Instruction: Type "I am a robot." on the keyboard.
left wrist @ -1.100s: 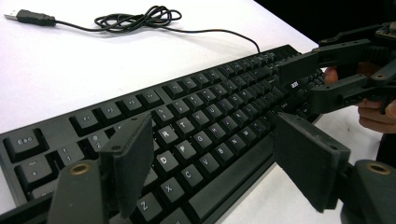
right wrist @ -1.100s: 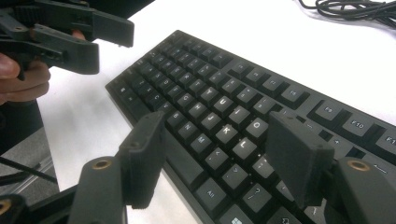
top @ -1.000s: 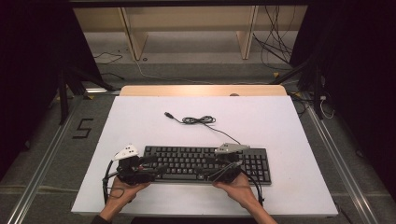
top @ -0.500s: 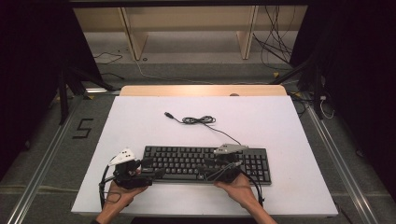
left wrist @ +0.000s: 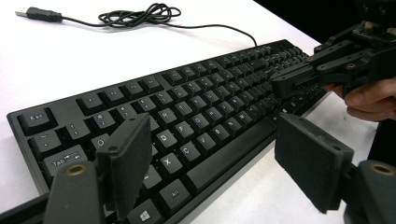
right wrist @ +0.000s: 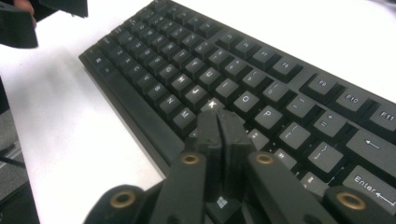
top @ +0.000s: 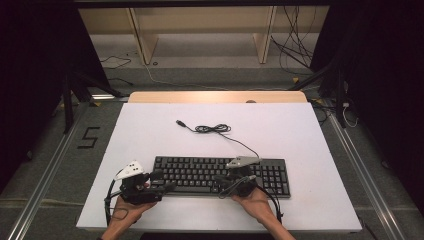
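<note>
A black keyboard (top: 200, 172) lies across the near middle of the white table top (top: 310, 130). Its thin black cable (top: 215, 129) is coiled behind it and ends in a loose USB plug (top: 179, 122). My left gripper (top: 161, 181) hovers at the keyboard's left front corner. In the left gripper view it (left wrist: 219, 163) is open, its pads wide apart over the bottom key row (left wrist: 196, 107). My right gripper (right wrist: 219, 126) has just been closing; its jaws now stand together, with nothing between them, low over the letter keys (right wrist: 261, 60). In the high view it (top: 221, 181) sits right of centre.
The coiled cable (left wrist: 135, 14) and its plug (left wrist: 39, 14) lie on bare table behind the keyboard. A wooden shelf unit (top: 200, 30) and loose floor cables (top: 295, 55) are beyond the far edge. Dark curtains flank both sides.
The right gripper's jaws have come together over the keys. The left hand has drawn slightly back toward the table's front edge. The keyboard and the cable have not moved.
</note>
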